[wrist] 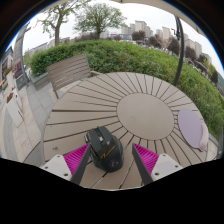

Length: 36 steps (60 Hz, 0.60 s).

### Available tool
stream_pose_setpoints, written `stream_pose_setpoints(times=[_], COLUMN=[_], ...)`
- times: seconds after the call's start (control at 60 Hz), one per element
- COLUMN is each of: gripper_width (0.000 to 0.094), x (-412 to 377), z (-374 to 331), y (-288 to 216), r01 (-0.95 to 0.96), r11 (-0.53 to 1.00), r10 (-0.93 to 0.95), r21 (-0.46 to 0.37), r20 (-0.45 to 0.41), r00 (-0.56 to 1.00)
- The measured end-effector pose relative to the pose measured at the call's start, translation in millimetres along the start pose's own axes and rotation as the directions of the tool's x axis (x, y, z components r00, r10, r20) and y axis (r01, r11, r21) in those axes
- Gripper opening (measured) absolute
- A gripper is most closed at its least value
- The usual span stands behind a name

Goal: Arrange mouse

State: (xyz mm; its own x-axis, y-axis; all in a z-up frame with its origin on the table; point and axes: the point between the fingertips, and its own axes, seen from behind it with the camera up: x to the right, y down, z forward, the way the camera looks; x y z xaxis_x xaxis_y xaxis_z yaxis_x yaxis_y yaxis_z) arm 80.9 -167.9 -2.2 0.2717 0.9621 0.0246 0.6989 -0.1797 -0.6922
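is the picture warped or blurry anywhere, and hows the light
Gripper view: strong fisheye bending, so the round slatted table bulges and the hedge curves; soft daylight, no harsh shadows or glare; the mouse between the open jaws of the gripper looks dark, with little detail.

The round table (140, 105) is slatted weathered wood, matt. The black mouse (104, 147) at six o'clock looks like faintly glossy plastic; the magenta pads (76, 156) seem matt.

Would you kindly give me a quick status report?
Gripper open. Mouse between the fingers, resting on the table. Mouse pad beyond; path clear.
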Motion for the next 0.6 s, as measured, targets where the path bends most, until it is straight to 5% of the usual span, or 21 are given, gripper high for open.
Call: stream_pose_setpoints(times=[0.6], gripper_width=[0.0858], x=[3], z=[56], y=[-30], r01=[-0.037], r11=[0.998], r10=[0.038], r21=[-0.044], r20=[0.012], r00=[0.999])
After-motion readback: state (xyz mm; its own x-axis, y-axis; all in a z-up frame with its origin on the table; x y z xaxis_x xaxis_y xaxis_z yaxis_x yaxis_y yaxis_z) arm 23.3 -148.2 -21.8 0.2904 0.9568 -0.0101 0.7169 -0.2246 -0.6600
